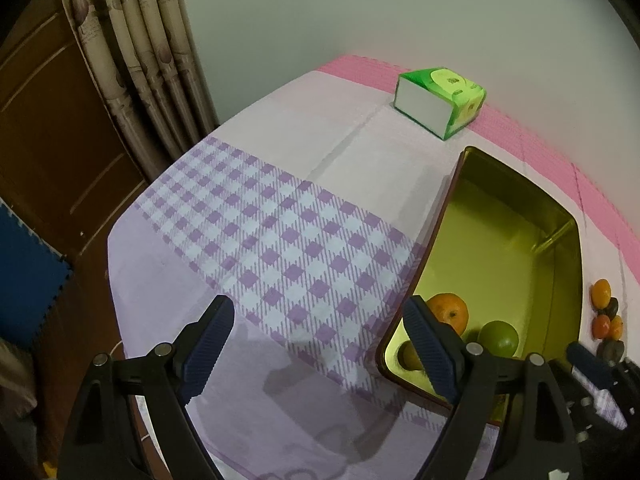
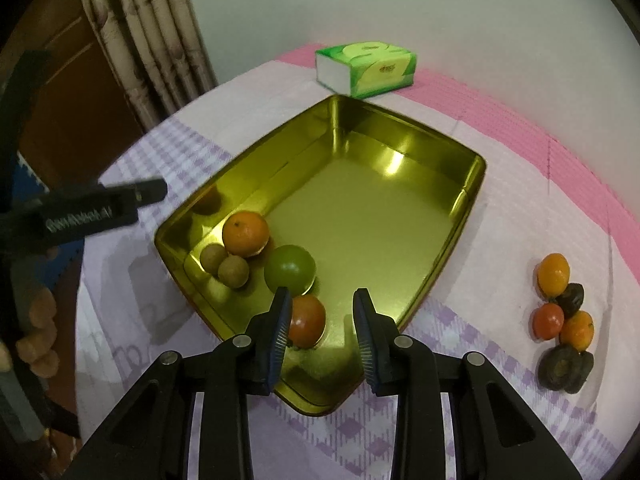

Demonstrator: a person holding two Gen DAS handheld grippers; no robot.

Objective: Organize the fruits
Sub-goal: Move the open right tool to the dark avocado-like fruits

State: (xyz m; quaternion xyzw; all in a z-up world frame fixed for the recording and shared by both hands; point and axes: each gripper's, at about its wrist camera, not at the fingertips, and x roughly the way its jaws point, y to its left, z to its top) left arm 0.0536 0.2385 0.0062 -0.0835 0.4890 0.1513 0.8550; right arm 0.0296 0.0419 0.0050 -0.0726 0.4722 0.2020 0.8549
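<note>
A gold metal tray [image 2: 400, 208] sits on the table and also shows in the left wrist view [image 1: 500, 232]. In it lie an orange [image 2: 245, 233], a green fruit [image 2: 289, 269], two small brown fruits [image 2: 226, 266] and a red-orange fruit [image 2: 307, 321]. My right gripper [image 2: 322, 316] is open over the tray's near corner, with the red-orange fruit just by its left finger. A pile of loose fruits [image 2: 564, 312], orange, red and dark, lies on the cloth right of the tray. My left gripper [image 1: 320, 332] is open and empty over the cloth, left of the tray.
A green tissue box [image 2: 366, 68] stands behind the tray near the wall. The table has a purple checked cloth [image 1: 280, 240] with a pink mat [image 2: 540, 132] along the back. Curtains and a wooden door stand to the left, past the table edge.
</note>
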